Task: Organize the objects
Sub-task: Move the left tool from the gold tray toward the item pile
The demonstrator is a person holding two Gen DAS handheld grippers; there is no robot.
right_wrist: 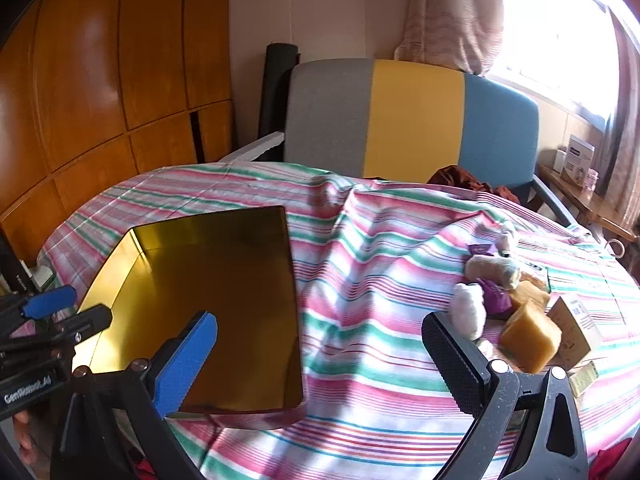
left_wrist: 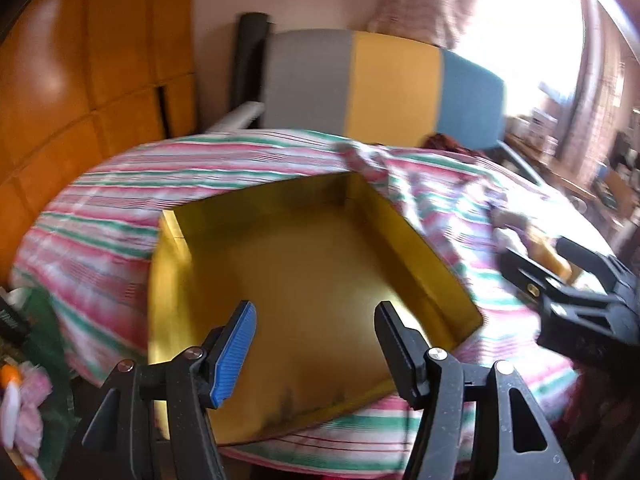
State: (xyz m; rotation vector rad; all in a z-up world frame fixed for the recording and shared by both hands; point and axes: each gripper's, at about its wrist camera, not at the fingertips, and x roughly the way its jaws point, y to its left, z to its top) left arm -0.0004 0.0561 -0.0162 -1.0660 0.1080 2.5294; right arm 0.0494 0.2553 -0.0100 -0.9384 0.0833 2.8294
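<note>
Two tools are hanging open and empty: the left tool (left_wrist: 316, 320) over the gold tray (left_wrist: 280, 264) lying on the striped bedspread (right_wrist: 380, 264), the right tool (right_wrist: 320, 340) near the partly hidden, cut-off pile of objects (right_wrist: 516, 308).

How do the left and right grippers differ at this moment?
The left gripper hangs over the open gold rectangular tray; the right gripper hangs over bare pink-and-green striped bedsheet, beside the pile of small items. Both are open and hold nothing.
</note>
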